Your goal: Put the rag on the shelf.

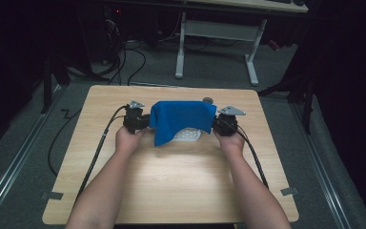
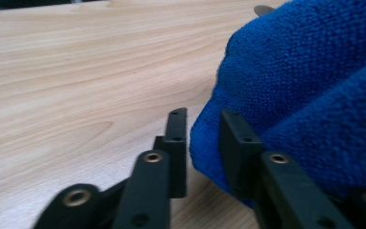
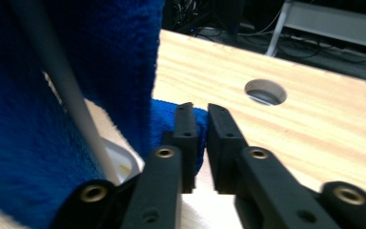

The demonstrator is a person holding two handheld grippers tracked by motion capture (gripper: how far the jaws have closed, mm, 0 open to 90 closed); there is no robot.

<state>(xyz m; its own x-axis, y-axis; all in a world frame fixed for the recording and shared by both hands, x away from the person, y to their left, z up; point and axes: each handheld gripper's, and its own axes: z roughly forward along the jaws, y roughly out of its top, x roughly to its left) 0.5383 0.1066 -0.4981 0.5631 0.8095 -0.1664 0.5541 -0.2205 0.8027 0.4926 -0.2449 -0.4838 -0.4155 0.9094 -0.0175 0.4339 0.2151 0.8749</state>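
A blue towel (image 1: 181, 119) lies draped over a white object (image 1: 187, 135) at the middle of the wooden table (image 1: 171, 191). My left gripper (image 1: 144, 122) is at the towel's left edge. In the left gripper view its jaws (image 2: 202, 114) stand apart, and a fold of the towel (image 2: 310, 95) bulges into the gap against one jaw. My right gripper (image 1: 218, 125) is at the towel's right edge. Its jaws (image 3: 200, 108) stand slightly apart, with a bit of the towel (image 3: 52, 119) at their tips. A white rod (image 3: 71, 100) runs under the cloth.
A round grey-rimmed hole (image 1: 208, 100) sits in the table just behind the towel, also seen as hole (image 3: 266, 92). Black cables (image 1: 97, 152) trail from both grippers over the table. Beyond the far edge stand white desk legs (image 1: 180, 52) and floor cables.
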